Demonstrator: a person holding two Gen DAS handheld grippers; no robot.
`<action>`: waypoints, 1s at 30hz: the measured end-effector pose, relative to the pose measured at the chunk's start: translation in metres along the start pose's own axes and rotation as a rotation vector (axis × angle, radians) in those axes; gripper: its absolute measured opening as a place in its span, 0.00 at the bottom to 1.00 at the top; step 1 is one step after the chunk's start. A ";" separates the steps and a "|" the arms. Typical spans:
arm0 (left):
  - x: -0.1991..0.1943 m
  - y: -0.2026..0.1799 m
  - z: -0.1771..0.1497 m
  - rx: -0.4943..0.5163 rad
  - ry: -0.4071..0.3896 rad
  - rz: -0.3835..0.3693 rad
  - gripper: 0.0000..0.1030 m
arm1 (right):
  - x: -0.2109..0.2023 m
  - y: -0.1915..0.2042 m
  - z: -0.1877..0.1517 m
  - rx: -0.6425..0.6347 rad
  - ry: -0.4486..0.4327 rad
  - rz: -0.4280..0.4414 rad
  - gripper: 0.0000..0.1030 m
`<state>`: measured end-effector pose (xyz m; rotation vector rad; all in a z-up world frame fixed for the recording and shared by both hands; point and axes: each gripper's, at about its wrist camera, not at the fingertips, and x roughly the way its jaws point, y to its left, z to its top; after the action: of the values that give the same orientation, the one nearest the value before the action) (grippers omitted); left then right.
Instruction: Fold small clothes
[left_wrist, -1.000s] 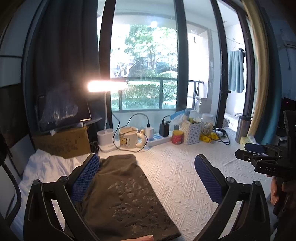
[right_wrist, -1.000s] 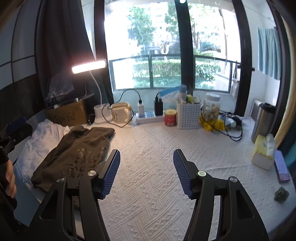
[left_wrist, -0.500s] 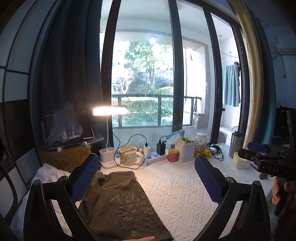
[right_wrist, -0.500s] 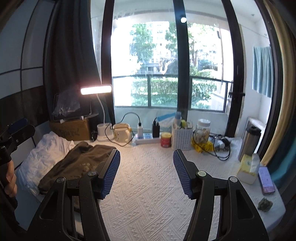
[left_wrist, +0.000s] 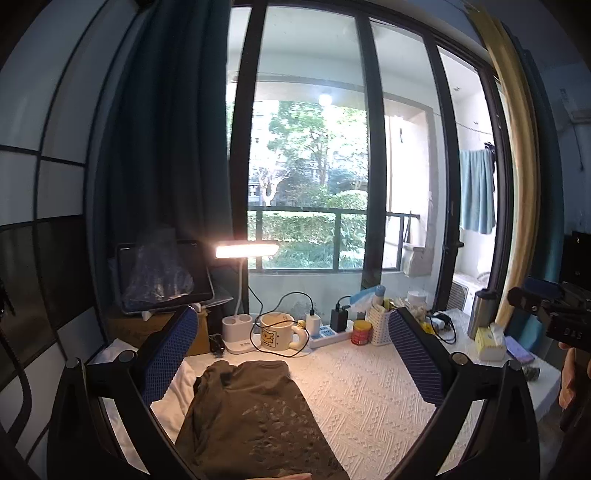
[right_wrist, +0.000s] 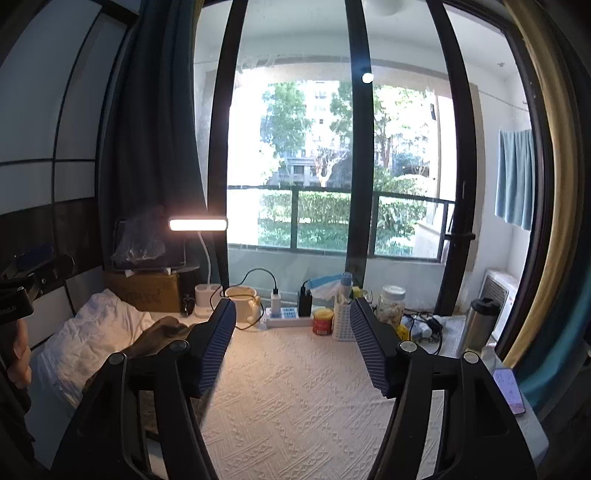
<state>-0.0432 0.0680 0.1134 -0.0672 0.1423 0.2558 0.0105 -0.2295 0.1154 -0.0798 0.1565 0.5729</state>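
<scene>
A dark olive garment (left_wrist: 255, 417) lies folded on the left side of the white textured tablecloth (left_wrist: 369, 398), partly over a white cloth (left_wrist: 173, 398). My left gripper (left_wrist: 291, 362) is open and empty, held above and behind the garment. My right gripper (right_wrist: 291, 347) is open and empty above the middle of the tablecloth (right_wrist: 295, 398). In the right wrist view the garment (right_wrist: 155, 336) shows at the left, mostly hidden behind the left finger, with the white cloth (right_wrist: 92, 339) beside it.
Along the window side stand a lit desk lamp (left_wrist: 245, 251), a mug (left_wrist: 277, 334), a power strip (left_wrist: 328, 334), a red can (left_wrist: 361, 331), a white basket (left_wrist: 380, 325) and a cardboard box (right_wrist: 142, 291). A phone (right_wrist: 511, 389) and a tissue pack (left_wrist: 489, 341) lie at the right.
Both grippers have pulled back and tilted upward, so the table sits lower and farther in both views. Both stay open and the garment has not moved.
</scene>
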 end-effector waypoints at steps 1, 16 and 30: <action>-0.001 0.001 0.001 -0.002 -0.005 0.003 0.99 | -0.002 0.001 0.001 -0.002 -0.006 -0.001 0.66; -0.021 0.026 0.019 -0.034 -0.085 0.052 0.99 | -0.018 0.020 0.031 -0.041 -0.099 -0.006 0.68; -0.032 0.041 0.033 -0.021 -0.119 0.080 0.99 | -0.030 0.033 0.048 -0.065 -0.174 -0.019 0.70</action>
<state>-0.0800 0.1028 0.1487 -0.0673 0.0239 0.3405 -0.0268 -0.2121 0.1670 -0.0945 -0.0317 0.5635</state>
